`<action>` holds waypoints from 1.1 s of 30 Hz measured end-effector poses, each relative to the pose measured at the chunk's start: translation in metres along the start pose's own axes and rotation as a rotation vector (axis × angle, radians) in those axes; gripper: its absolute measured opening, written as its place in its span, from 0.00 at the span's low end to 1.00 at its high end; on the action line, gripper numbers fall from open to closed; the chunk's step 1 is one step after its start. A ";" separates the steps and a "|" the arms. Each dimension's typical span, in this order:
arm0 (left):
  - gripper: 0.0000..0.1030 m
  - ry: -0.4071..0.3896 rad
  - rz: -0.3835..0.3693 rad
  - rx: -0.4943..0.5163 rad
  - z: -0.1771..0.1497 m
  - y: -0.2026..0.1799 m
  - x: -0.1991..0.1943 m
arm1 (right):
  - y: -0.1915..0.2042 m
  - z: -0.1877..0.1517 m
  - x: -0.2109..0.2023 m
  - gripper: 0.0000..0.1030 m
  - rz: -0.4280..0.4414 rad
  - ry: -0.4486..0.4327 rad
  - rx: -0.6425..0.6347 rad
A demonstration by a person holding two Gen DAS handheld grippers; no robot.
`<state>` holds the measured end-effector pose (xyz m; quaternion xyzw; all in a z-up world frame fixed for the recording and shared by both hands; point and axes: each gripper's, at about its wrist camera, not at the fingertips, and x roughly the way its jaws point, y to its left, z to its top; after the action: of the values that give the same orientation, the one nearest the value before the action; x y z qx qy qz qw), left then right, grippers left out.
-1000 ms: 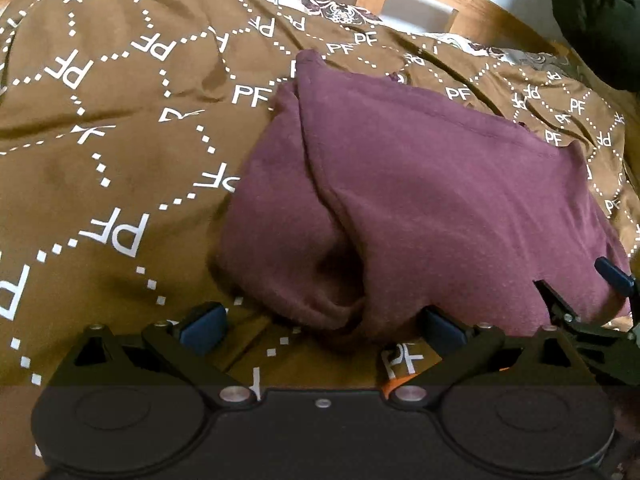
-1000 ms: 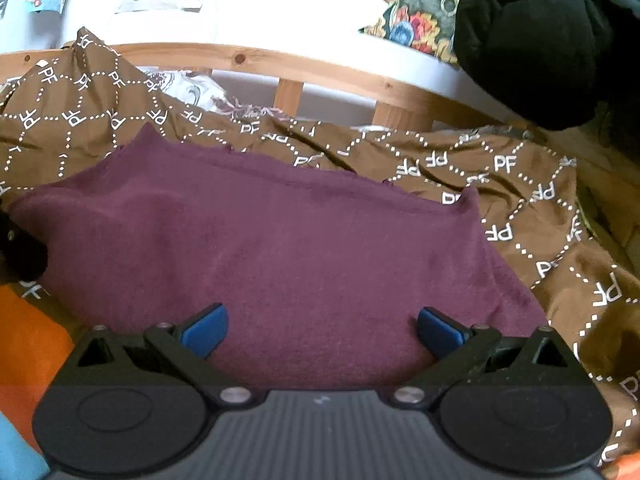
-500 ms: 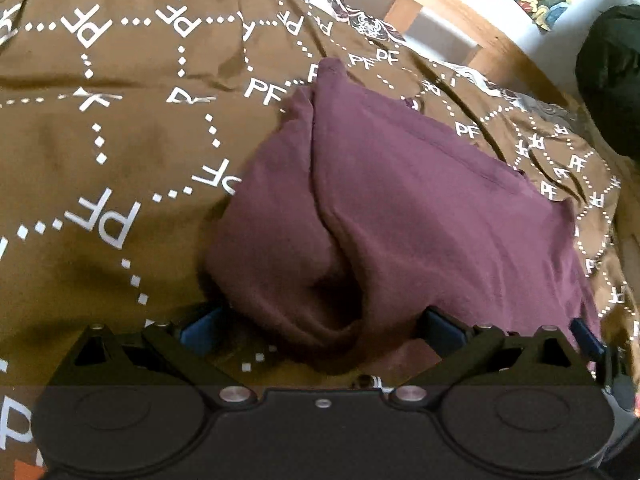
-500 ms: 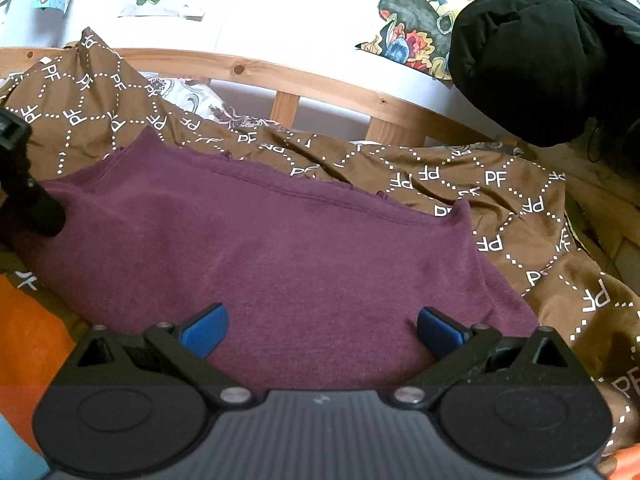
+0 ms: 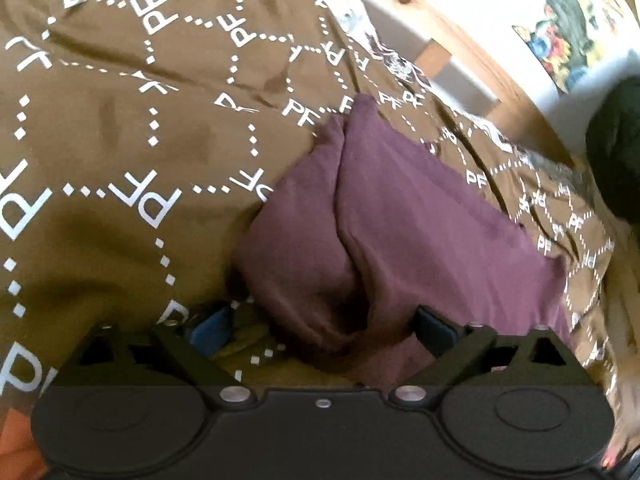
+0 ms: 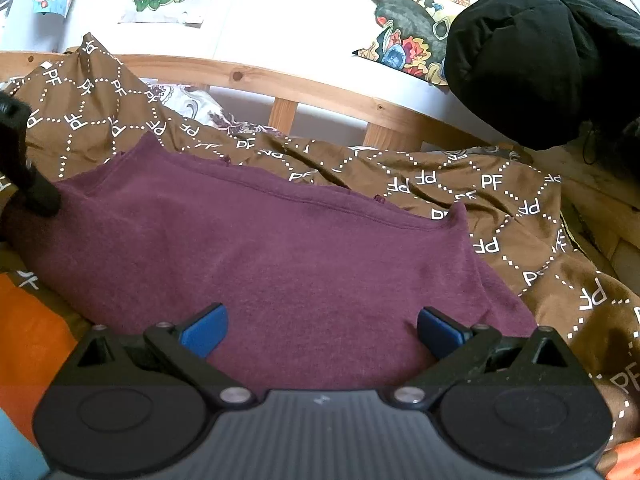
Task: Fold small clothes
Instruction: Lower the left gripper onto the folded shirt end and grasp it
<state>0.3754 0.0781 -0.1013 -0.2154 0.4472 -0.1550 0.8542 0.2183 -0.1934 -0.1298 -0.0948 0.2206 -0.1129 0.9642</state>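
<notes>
Brown bedspread under maroon garment, both tools spread wide.

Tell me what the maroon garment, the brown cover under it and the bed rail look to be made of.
Maroon garment: soft matte knit, probably cotton jersey or fleece; it has a fuzzy surface and stitched hems. Brown cover: thin woven fabric with a slight sheen, printed white letters and sharp creases. Bed rail: light wood, likely pine, with visible knots.

Likely a home bedroom: wooden bed frame, brown duvet, wall posters.
</notes>
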 end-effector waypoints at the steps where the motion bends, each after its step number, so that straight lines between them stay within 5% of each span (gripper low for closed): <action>1: 0.98 0.007 0.011 -0.007 0.003 -0.001 0.003 | 0.000 0.000 0.000 1.00 -0.002 -0.001 -0.001; 6: 0.99 0.023 0.050 0.033 0.008 -0.012 0.015 | 0.002 -0.001 -0.001 1.00 -0.006 -0.005 -0.003; 9: 0.91 0.036 0.069 0.070 0.007 -0.018 0.016 | 0.001 -0.001 -0.001 1.00 -0.006 -0.006 -0.003; 15: 0.60 0.039 0.025 0.063 0.006 -0.014 0.007 | 0.002 -0.001 -0.003 1.00 -0.005 -0.012 0.003; 20: 0.24 0.037 0.014 0.077 0.003 -0.014 0.002 | 0.000 -0.001 -0.006 1.00 0.010 -0.016 0.019; 33: 0.16 0.017 0.121 0.207 0.005 -0.047 -0.009 | -0.009 0.007 -0.015 1.00 0.088 -0.008 -0.005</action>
<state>0.3711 0.0429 -0.0687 -0.0971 0.4484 -0.1502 0.8757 0.2066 -0.1968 -0.1160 -0.0879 0.2208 -0.0695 0.9689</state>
